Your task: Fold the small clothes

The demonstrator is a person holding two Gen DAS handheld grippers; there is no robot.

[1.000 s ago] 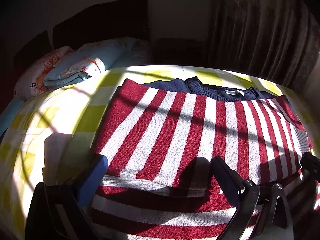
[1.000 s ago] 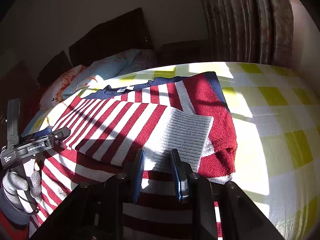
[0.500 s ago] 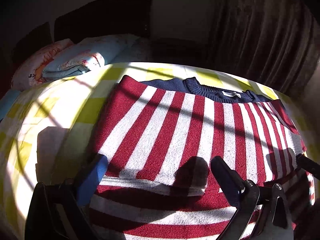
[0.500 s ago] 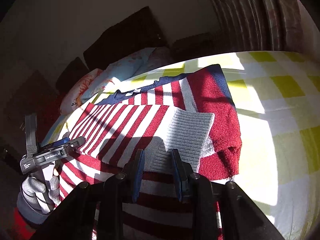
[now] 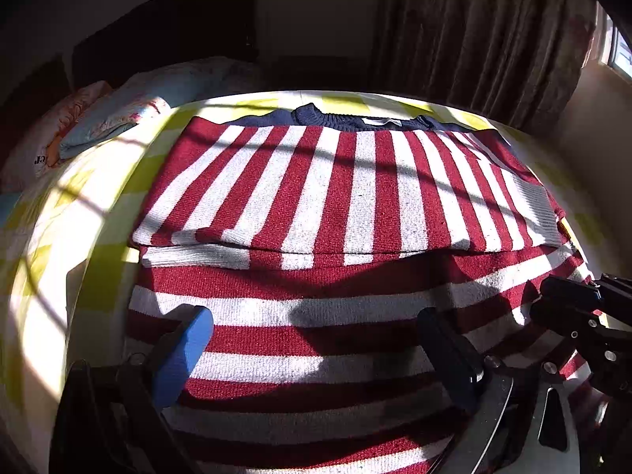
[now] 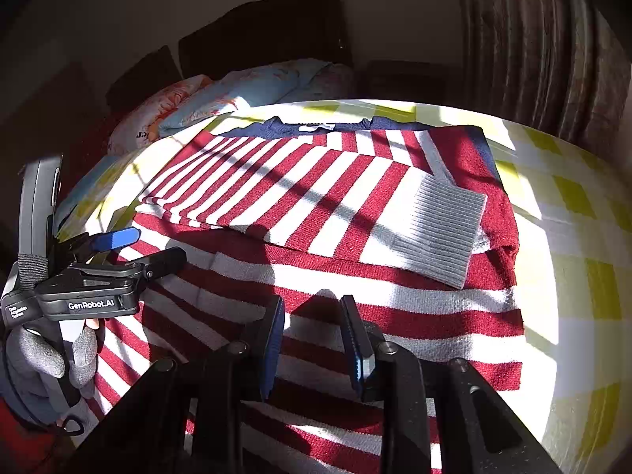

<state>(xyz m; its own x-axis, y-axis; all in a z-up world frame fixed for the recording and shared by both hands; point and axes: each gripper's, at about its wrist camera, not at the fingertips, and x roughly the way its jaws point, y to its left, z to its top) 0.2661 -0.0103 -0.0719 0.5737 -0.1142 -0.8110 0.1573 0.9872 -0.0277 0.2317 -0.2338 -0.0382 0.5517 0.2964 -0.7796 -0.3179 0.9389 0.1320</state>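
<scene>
Across the bed point(image 5: 59, 237), under a yellow-and-white checked sheet, lay one red-and-white striped sweater point(image 5: 355, 197), navy collar point(image 5: 316, 116) at the far end, both sleeves folded in over the chest. Near hem ran out of frame below both cameras, so its edge was not visible. Hard sun and window-bar shadows blew out the sheet and made the folds hard to read. Headboard point(image 6: 268, 27) and curtain point(image 6: 533, 39) sat in deep shadow, little detail. Two pillows point(image 6: 245, 91) at the head of the bed, partly overlapping; print on one only half legible. Grey ribbed cuff point(image 6: 446, 229) of the right-side sleeve lay flat on top of the body; the other cuff point(image 5: 197, 254) showed as a pale strip at the left edge. Left gripper point(image 5: 316, 339) was spread wide over the lower striped panel, nothing between the jaws; contact with the knit could not be confirmed. Right gripper point(image 6: 312, 335) was narrowly parted, just over the same panel, gripping nothing, contact likewise unclear. From the right wrist view, a grey-gloved hand point(image 6: 43, 359) held the left tool, body partly cut off by the frame.
</scene>
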